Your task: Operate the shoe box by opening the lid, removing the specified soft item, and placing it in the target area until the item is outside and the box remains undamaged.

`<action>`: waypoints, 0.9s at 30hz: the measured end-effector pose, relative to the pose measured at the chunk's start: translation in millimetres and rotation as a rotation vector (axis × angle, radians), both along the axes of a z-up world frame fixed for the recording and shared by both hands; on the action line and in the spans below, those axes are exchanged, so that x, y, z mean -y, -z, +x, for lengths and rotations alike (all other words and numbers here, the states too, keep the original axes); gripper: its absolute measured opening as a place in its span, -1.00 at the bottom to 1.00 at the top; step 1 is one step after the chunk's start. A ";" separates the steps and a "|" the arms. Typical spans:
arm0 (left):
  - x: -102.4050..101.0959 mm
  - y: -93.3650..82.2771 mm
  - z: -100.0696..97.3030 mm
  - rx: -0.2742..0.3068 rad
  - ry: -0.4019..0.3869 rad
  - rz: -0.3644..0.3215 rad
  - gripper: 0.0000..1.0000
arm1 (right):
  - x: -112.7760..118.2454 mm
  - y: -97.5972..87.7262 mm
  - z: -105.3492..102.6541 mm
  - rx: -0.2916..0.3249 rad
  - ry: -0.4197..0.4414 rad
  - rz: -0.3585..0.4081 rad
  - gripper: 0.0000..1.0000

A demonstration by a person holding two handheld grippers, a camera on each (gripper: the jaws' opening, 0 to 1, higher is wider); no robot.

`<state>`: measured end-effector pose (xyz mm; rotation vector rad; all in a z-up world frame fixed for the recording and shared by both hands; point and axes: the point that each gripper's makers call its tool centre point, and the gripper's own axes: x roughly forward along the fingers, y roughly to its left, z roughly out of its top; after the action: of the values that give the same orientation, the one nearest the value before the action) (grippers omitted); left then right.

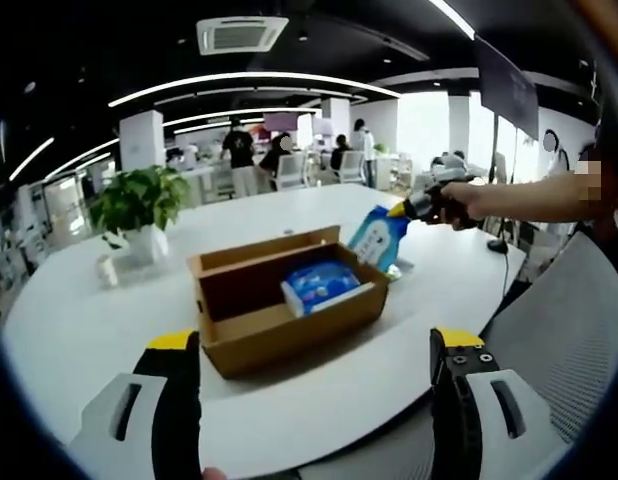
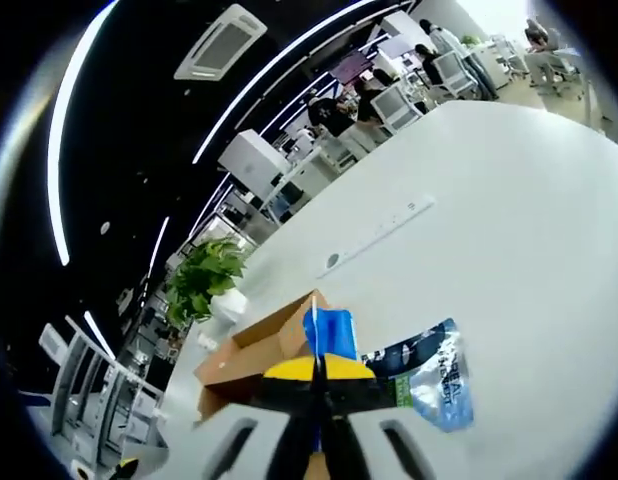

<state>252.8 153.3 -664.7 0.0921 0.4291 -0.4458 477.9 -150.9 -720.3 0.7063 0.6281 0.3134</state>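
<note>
White oval counter in an open office with ceiling light strips; potted plant near the far edge. Open cardboard box mid-counter, blue pack inside at its right end. Left tool released, jaws wide apart, short of the box. Right tool clenched on a blue-and-white pouch, lifted just beyond the box's right end. Another glossy blue pouch flat on the counter beside the box.
</note>
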 end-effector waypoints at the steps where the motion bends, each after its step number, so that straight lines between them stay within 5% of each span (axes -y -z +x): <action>1: -0.1 0.1 -0.1 0.000 0.000 0.002 0.98 | 2.6 2.1 -0.5 -0.003 0.001 -0.010 -1.00; 27: -2.2 3.3 -0.7 -0.016 -0.012 0.016 0.95 | 59.9 75.5 1.1 -0.087 0.001 -0.189 -1.00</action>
<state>252.1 155.6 -668.0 0.1016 0.4491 -0.4318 479.0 -210.8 -795.7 0.5414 0.7297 0.2197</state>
